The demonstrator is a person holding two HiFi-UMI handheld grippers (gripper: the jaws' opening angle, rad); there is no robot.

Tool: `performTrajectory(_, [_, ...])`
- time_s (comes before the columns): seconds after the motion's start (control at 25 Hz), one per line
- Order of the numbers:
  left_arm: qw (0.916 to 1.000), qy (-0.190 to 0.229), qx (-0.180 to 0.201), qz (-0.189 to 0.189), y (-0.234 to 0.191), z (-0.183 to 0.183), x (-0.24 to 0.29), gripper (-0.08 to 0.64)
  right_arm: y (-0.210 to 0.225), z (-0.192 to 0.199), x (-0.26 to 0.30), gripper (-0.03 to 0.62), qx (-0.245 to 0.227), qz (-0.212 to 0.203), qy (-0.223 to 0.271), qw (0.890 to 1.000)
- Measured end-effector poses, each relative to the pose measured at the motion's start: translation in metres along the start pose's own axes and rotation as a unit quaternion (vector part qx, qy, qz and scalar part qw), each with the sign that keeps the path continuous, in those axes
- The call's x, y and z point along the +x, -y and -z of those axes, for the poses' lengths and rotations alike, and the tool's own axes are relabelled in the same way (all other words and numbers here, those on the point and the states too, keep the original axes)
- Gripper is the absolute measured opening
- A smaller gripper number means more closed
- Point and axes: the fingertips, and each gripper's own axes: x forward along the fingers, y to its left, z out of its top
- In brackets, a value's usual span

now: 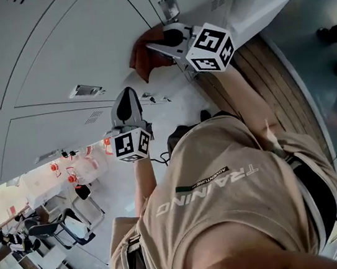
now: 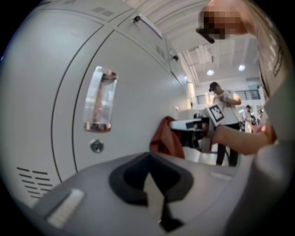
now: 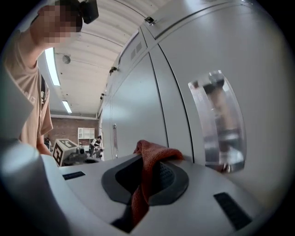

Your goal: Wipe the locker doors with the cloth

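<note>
A rust-red cloth (image 1: 143, 54) rests against a grey locker door (image 1: 73, 44), and my right gripper (image 1: 158, 43) is shut on it. In the right gripper view the cloth (image 3: 148, 159) folds over and hangs down between the jaws, beside a shiny locker handle (image 3: 221, 120). My left gripper (image 1: 126, 94) is held lower, apart from the cloth, jaws together and holding nothing. The left gripper view looks past that gripper (image 2: 150, 174) at a door with a clear handle (image 2: 99, 99) and a keyhole (image 2: 96, 146). The cloth (image 2: 166, 138) shows further along that row.
Grey locker doors (image 3: 133, 101) fill the wall, with vent slots (image 2: 34, 179) low on one. A wooden slatted strip (image 1: 273, 77) runs beside the lockers. A person (image 2: 226, 103) stands in the room behind. Chairs and tables (image 1: 63, 228) lie far off.
</note>
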Motion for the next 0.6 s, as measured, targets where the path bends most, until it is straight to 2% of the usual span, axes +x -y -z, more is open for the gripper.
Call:
performTrajectory(0.2, [1.0,-0.004,-0.002,-0.006,-0.002,0.003,0.003,0.005,0.013,0.075,-0.001,0.028,0.041,0.02,-0.064,0.997])
performTrajectory(0.4, [0.9999,-0.002,-0.013,-0.011,-0.005,0.005,0.007,0.005,0.018,0.119,0.004,0.028,0.084,-0.001,-0.067,0.994])
performTrajectory(0.6, [0.9998,-0.001,-0.017,-0.012,-0.003,0.007,0.014,0.005,0.02,0.158,0.004,0.028,0.075,-0.006,-0.114,0.991])
